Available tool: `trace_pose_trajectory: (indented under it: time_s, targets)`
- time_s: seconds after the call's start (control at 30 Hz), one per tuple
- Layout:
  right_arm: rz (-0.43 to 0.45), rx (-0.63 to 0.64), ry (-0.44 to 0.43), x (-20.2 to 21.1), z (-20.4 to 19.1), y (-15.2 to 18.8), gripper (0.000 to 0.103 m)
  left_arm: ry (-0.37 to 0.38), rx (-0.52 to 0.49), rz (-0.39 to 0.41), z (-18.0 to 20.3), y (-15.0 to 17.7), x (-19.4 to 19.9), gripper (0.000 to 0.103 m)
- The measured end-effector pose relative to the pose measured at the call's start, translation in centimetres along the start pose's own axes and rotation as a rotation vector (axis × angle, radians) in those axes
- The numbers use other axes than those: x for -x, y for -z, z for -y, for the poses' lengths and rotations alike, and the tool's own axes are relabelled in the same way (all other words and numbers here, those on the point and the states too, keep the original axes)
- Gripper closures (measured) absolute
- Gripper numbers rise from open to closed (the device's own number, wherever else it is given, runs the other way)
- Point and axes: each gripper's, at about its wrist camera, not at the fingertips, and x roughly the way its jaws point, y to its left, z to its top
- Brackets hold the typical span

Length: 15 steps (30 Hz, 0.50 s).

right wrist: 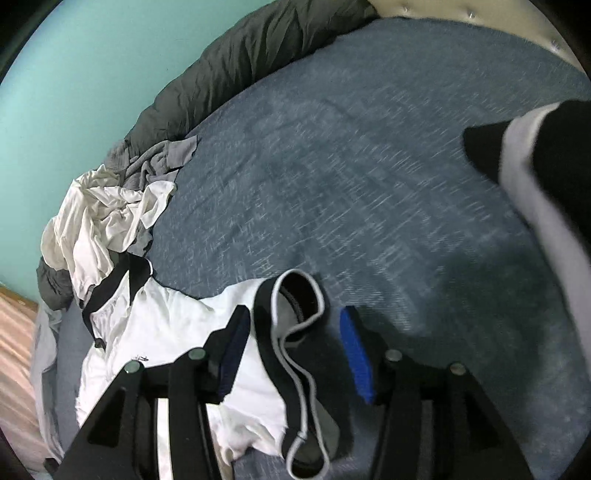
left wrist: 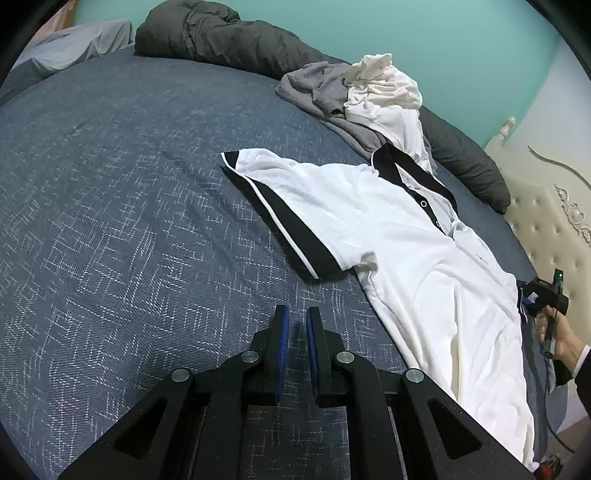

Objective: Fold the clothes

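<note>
A: Where is the polo shirt and which way does it run?

B: In the left wrist view it lies flat, front up, on the blue bedspread, right of centre. Its long axis slants from the collar in the upper middle down to the hem at the lower right edge. One black-trimmed sleeve sticks out toward the left.

A: And the other sleeve?

B: The right wrist view shows it in the lower middle, its black cuff with a white border standing open like a loop, pointing toward the top of the frame.

A: What is the right gripper doing there?

B: Its fingers stand apart on either side of that sleeve; the pads do not press on it. The view is blurred by motion.

A: The left gripper?

B: Low in its own view, over bare bedspread just left of the shirt. Its fingers are nearly together with only a narrow slit between the blue pads, and nothing is in it.

A: What lies beyond the shirt?

B: A heap of grey and white clothes touches the collar end. Behind that a dark duvet is bunched along the teal wall. A tufted cream headboard sits at the right edge, with a person's hand holding the other gripper's handle below it.
</note>
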Motion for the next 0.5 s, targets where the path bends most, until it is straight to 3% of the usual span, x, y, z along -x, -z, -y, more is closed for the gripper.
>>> trace_pose_trajectory:
  time_s: [0.07, 0.13, 0.2, 0.3, 0.5]
  targets:
    - [0.004, -0.004, 0.002, -0.7, -0.3, -0.2, 0.061, 0.0, -0.002, -0.004, 0.0, 0.0, -0.1, 0.093]
    - [0.01, 0.002, 0.003, -0.8, -0.2, -0.3, 0.087, 0.0, -0.005, -0.007, 0.1, 0.0, -0.2, 0.093]
    - [0.022, 0.05, 0.043, -0.8, -0.7, -0.5, 0.099, 0.001, -0.008, -0.008, 0.1, 0.1, -0.3, 0.093]
    - [0.177, 0.203, 0.057, 1.8, -2.8, -0.6, 0.101, 0.002, -0.014, -0.01, 0.3, 0.1, -0.3, 0.093]
    - [0.235, 0.319, 0.166, 2.5, -3.7, -1.4, 0.101, 0.001, -0.025, -0.019, 0.5, 0.2, -0.8, 0.093]
